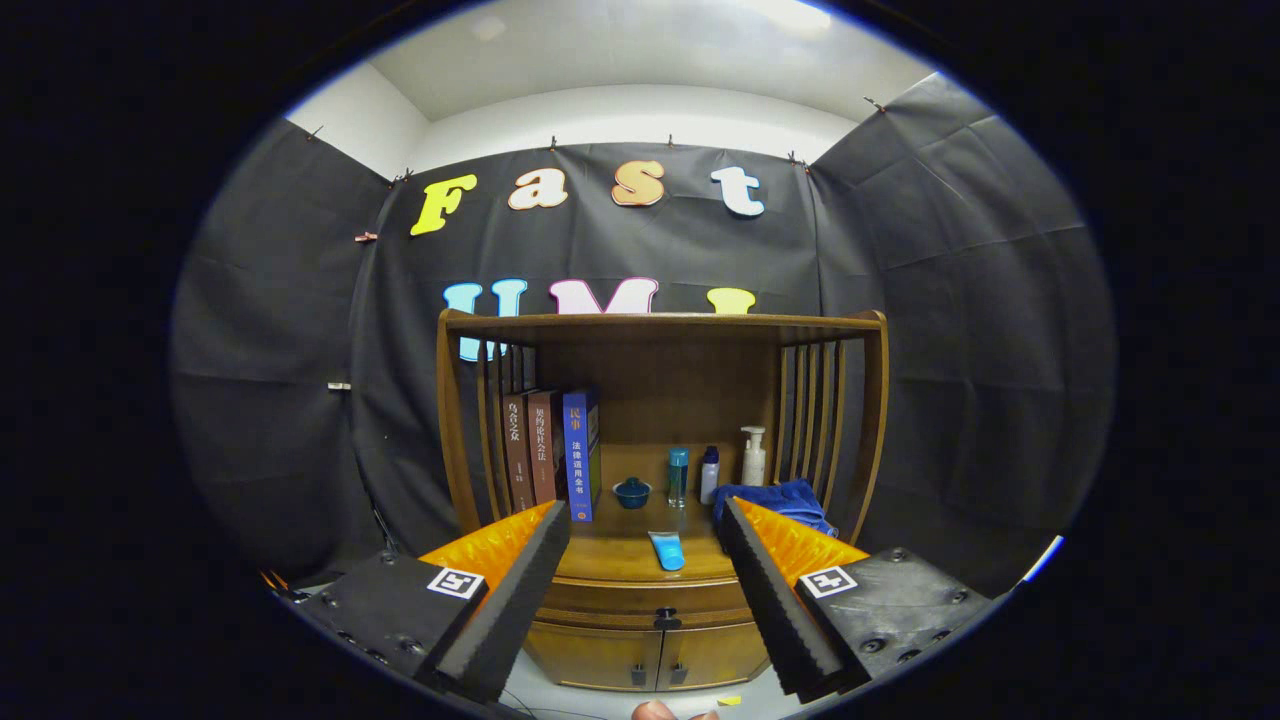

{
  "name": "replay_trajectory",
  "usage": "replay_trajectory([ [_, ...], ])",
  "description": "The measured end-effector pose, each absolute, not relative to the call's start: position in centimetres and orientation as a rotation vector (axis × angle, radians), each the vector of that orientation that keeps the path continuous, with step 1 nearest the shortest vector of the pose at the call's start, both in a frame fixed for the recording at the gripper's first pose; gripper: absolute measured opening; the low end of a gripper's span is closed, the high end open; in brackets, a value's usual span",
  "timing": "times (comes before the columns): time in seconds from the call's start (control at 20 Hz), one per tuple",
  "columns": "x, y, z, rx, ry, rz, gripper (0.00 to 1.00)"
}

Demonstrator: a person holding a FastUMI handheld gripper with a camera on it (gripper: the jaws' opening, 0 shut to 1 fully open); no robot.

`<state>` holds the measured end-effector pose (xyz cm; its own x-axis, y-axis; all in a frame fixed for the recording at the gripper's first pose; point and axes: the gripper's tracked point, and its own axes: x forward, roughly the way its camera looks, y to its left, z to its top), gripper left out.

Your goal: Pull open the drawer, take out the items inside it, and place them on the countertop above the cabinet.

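Note:
A wooden cabinet point(660, 400) stands ahead against the booth wall. Its drawer point(640, 600) sits shut below the countertop point(620, 550), with a small dark knob point(667, 621) at its lower middle. A light blue tube point(667, 550) lies on the countertop near the front edge. My gripper point(645, 520) is open and holds nothing. It hangs in front of the cabinet, some way back from it, and the tube and drawer front show between the fingers. What lies inside the drawer is hidden.
On the countertop stand three books point(550, 450) at the left, a small dark bowl point(632, 492), a teal bottle point(678, 476), a white-and-blue bottle point(709, 474), a pump bottle point(753, 457) and a blue cloth point(780, 500) at the right. Two lower doors point(650, 660) sit under the drawer. A fingertip point(655, 711) shows at the bottom.

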<state>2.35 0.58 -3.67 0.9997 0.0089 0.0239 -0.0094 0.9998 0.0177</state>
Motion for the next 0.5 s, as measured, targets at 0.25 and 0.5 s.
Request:
replay_trajectory([
  [0.25, 2.39, 0.19, -4.01, 0.023, -0.018, 0.001, 0.99],
  [0.5, 2.32, -0.15, -4.14, 0.025, -0.016, -0.006, 0.99],
])
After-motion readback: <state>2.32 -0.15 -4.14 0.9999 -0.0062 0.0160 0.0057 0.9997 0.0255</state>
